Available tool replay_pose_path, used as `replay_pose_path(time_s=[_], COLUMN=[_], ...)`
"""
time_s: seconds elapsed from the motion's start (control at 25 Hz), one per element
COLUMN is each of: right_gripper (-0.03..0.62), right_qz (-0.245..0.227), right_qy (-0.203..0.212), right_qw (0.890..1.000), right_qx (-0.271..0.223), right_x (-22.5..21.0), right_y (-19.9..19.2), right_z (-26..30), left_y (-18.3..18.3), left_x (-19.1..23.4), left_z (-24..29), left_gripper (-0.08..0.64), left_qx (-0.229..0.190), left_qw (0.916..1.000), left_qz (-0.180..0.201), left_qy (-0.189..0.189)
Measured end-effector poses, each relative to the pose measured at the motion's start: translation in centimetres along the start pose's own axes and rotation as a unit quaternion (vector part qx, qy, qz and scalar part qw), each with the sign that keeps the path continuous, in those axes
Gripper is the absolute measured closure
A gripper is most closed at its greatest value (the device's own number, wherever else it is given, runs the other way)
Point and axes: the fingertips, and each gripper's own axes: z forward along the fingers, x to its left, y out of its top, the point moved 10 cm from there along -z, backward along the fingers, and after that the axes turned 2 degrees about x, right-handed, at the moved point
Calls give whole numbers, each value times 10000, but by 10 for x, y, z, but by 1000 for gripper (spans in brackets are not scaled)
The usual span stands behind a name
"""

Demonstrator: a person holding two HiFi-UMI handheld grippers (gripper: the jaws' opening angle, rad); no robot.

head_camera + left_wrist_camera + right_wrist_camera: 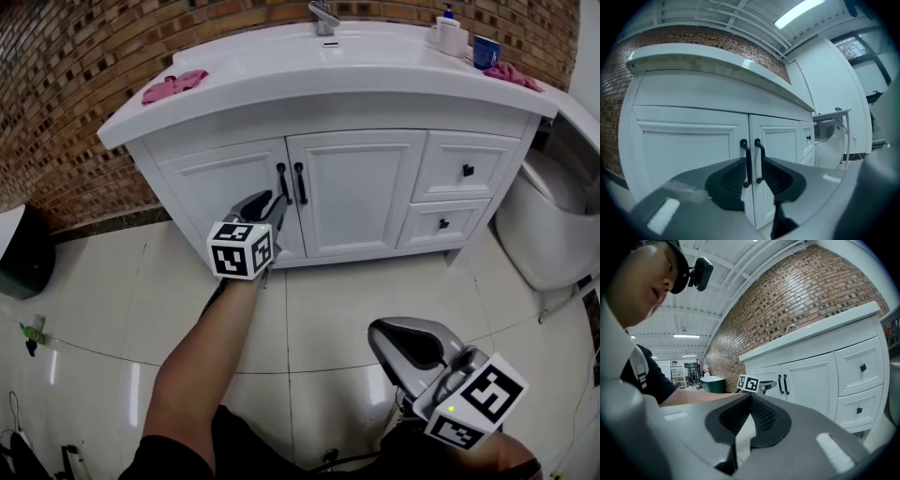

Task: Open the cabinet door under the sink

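Cabinet door (220, 178), white, recessed-panelled, carries slim black bar handle (280, 178).

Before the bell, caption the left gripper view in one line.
Open left gripper faces the paired black handles of closed white cabinet doors.

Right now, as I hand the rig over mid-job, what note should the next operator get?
Left gripper: open and empty, lined up on the two black handles, which show in the gap between its jaws; no grip yet.
Right gripper: shut, empty, held low and back from the cabinet.
Both doors under the sink are closed.
Done: the approach only.
Left: close on a handle and pull that door open.
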Motion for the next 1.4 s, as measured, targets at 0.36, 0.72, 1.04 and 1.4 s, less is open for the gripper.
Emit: replay_pose_path(time_s=[0.36,0.72,1.04,1.4], right_gripper=[584,584,584,584], right_qz=[168,209,219,84], right_qy=[-1,52,73,250], right_qw=[9999,9998,9997,9996], right_qx=[15,14,32,44], right_x=[-6,-8,-7,6], right_y=[0,0,0,1], right_z=[0,1,2,13], left_y=[-2,1,0,-4], left_x=[11,14,10,0], left_z=[31,52,49,16], left_gripper=[446,465,514,515], left_qx=[142,148,204,299], left_qw=[9999,9999,9996,9988], left_qz=[37,-50,-175,-168], left_qy=[17,-10,-95,-337])
